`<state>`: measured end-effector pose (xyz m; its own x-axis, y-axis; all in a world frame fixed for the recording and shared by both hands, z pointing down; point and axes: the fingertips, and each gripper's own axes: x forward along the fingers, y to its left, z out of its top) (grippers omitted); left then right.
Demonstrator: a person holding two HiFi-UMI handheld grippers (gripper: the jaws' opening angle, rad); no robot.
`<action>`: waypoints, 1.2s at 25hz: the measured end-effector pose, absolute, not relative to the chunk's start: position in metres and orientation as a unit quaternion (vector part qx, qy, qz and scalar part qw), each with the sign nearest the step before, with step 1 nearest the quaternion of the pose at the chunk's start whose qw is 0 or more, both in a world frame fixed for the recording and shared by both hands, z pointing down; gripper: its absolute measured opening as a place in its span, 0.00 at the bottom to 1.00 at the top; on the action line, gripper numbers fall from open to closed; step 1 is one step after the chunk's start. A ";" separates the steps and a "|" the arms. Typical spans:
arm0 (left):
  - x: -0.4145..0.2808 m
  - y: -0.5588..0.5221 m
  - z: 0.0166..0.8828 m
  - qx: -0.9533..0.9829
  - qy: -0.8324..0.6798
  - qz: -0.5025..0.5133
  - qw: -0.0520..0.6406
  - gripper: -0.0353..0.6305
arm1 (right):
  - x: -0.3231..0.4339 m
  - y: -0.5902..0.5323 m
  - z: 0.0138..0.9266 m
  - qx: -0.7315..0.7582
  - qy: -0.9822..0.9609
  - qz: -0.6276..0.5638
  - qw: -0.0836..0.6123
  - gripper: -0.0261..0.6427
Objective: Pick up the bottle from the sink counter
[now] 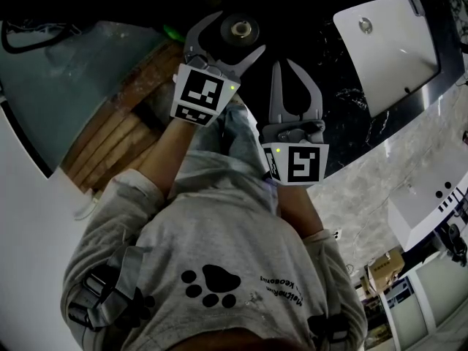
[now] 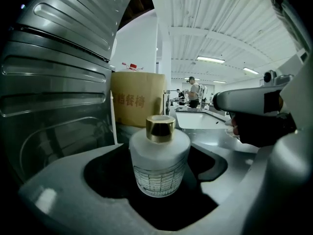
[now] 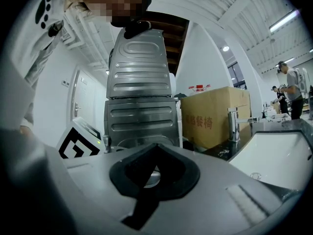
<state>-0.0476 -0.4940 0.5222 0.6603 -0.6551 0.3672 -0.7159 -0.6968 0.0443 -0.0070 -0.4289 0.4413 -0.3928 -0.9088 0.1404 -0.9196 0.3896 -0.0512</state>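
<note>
Bottle: the round frosted glass bottle with a gold cap (image 2: 159, 160) is being left standing on the black counter (image 1: 351, 101), near the white sink (image 2: 195, 119).
Left gripper (image 1: 234, 35): its jaws are being held wide apart around the bottle, which is not being squeezed.
Right gripper (image 1: 283, 64): it is being held between the bottle and the sink, with its jaws being kept together and empty.

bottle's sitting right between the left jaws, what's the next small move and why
Probably close the left hand-held gripper on the bottle, then lift. Its jaws stand wide apart on either side of the frosted body without pressing it, and the bottle stands upright on the dark counter.
</note>
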 end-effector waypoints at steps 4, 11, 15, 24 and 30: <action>-0.045 -0.497 0.525 0.904 -0.379 0.176 0.090 0.61 | -0.004 -0.431 0.441 0.552 -0.831 0.061 0.044 0.04; -0.041 -0.499 0.530 0.902 -0.374 0.200 0.082 0.61 | 0.001 -0.434 0.443 0.556 -0.828 0.063 0.045 0.04; -0.036 -0.498 0.536 0.903 -0.362 0.218 0.073 0.60 | 0.002 -0.435 0.446 0.557 -0.826 0.065 0.049 0.04; -0.031 -0.505 0.535 0.903 -0.365 0.220 0.061 0.58 | 0.004 -0.435 0.452 0.560 -0.823 0.070 0.060 0.04; -0.032 -0.504 0.534 0.904 -0.365 0.216 0.055 0.57 | 0.003 -0.434 0.450 0.560 -0.824 0.066 0.061 0.04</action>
